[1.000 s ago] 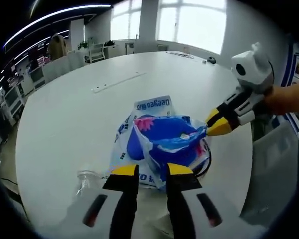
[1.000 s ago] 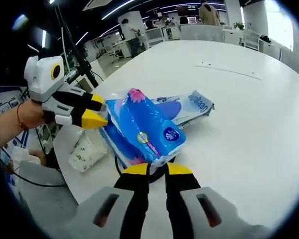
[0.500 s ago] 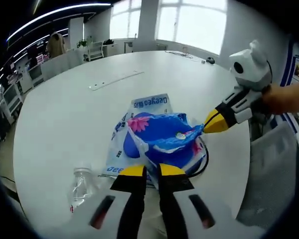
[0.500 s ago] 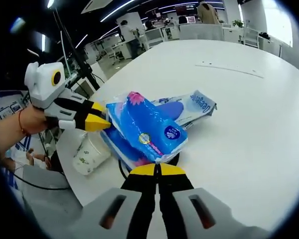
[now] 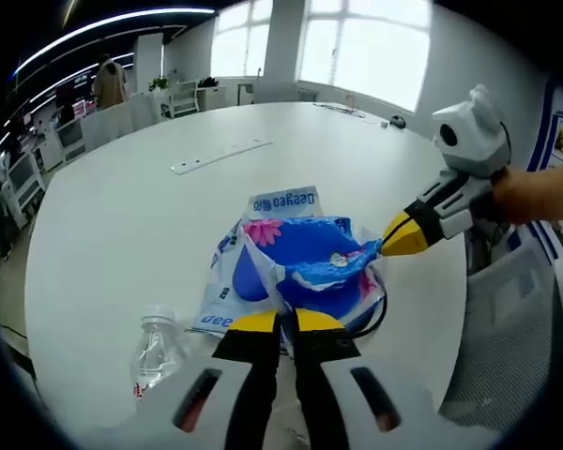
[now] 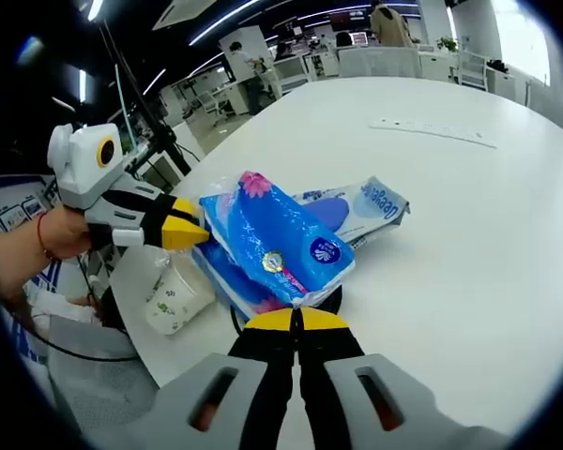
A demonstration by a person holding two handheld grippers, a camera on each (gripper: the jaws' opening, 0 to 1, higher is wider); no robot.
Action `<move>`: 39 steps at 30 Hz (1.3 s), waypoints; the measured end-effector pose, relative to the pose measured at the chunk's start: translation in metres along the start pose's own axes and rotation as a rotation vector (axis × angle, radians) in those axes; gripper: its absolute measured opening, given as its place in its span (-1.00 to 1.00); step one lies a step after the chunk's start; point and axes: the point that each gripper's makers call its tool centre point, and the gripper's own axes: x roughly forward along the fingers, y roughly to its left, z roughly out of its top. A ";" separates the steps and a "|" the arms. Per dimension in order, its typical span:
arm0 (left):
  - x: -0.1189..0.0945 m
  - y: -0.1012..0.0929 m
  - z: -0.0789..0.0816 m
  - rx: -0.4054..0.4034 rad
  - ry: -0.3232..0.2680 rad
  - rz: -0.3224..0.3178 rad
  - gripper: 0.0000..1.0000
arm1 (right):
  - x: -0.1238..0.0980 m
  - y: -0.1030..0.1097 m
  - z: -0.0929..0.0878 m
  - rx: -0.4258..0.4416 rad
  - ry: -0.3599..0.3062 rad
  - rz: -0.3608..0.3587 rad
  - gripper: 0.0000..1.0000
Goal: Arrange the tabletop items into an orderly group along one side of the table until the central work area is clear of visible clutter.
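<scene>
Left gripper view: the left claw (image 5: pixel 280 322) has its yellow-tipped jaws pinched together on the near edge of a blue plastic tissue pack with a pink flower print (image 5: pixel 311 262), which sits near the edge of a round white surface (image 5: pixel 141 216). The pack lies on a flat white-and-blue printed plastic bag (image 5: pixel 283 200). From the right, the right claw (image 5: pixel 402 236), held in a person's hand (image 5: pixel 537 192), has its yellow tips closed on the pack's far corner. A clear plastic bottle (image 5: pixel 152 350) lies just left of the left claw. A long white strip (image 5: pixel 220 156) rests well apart, further across the surface.

Right gripper view: the right claw (image 6: pixel 296 321) is shut on the pack's (image 6: pixel 277 244) near edge. The left claw (image 6: pixel 180 230), carried by a hand (image 6: pixel 61 232) with a red cord at the wrist, grips the opposite end. The bag (image 6: pixel 371 204) extends beyond the pack. The bottle (image 6: pixel 176 294) lies beside the pack, at the surface's (image 6: pixel 469 234) rim. A black loop shows beneath the pack.
</scene>
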 end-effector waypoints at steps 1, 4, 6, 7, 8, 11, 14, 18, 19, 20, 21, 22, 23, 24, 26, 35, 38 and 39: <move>-0.001 0.000 0.000 -0.002 -0.002 0.000 -0.98 | 0.000 0.000 0.000 0.001 -0.001 0.001 -1.00; -0.003 -0.001 0.003 -0.003 -0.008 0.000 -0.99 | -0.003 0.002 0.002 0.005 -0.007 0.007 -1.00; -0.005 -0.001 0.005 -0.001 -0.013 0.002 -0.99 | -0.005 0.003 0.003 0.004 -0.011 0.011 -1.00; -0.006 -0.001 0.006 -0.002 -0.016 0.001 -0.99 | -0.006 0.003 0.004 0.003 -0.012 0.011 -1.00; -0.006 -0.002 0.007 -0.003 -0.018 0.000 -1.00 | -0.007 0.003 0.005 0.003 -0.014 0.012 -1.00; -0.009 -0.004 0.011 -0.003 -0.025 0.001 -1.00 | -0.012 0.003 0.009 0.000 -0.023 0.016 -1.00; -0.011 -0.006 0.016 -0.005 -0.034 0.001 -1.00 | -0.016 0.003 0.014 -0.006 -0.033 0.018 -1.00; -0.013 -0.010 0.022 -0.008 -0.047 0.002 -1.00 | -0.022 0.001 0.018 -0.017 -0.043 0.020 -1.00; -0.014 -0.011 0.024 -0.010 -0.050 0.002 -1.00 | -0.024 0.000 0.019 -0.021 -0.045 0.021 -1.00; -0.014 -0.012 0.026 -0.010 -0.053 0.004 -1.00 | -0.026 -0.001 0.020 -0.023 -0.047 0.021 -1.00; -0.013 -0.013 0.027 -0.010 -0.054 0.007 -1.00 | -0.027 -0.001 0.020 -0.024 -0.049 0.021 -1.00; -0.014 -0.014 0.029 -0.004 -0.056 0.006 -1.00 | -0.030 -0.002 0.022 -0.024 -0.054 0.022 -1.00; -0.013 -0.016 0.032 -0.004 -0.059 0.005 -1.00 | -0.032 -0.003 0.023 -0.028 -0.058 0.022 -1.00; -0.013 -0.017 0.033 -0.004 -0.061 0.005 -1.00 | -0.034 -0.004 0.024 -0.033 -0.060 0.020 -1.00; -0.013 -0.020 0.038 -0.004 -0.069 0.001 -1.00 | -0.038 -0.006 0.026 -0.037 -0.065 0.017 -1.00; -0.011 -0.032 0.059 0.016 -0.096 -0.014 -1.00 | -0.056 -0.016 0.033 -0.046 -0.089 0.003 -1.00; -0.009 -0.036 0.068 0.021 -0.107 -0.018 -1.00 | -0.063 -0.021 0.037 -0.050 -0.101 -0.005 -1.00; -0.009 -0.037 0.071 0.019 -0.111 -0.019 -1.00 | -0.066 -0.024 0.040 -0.050 -0.107 -0.008 -1.00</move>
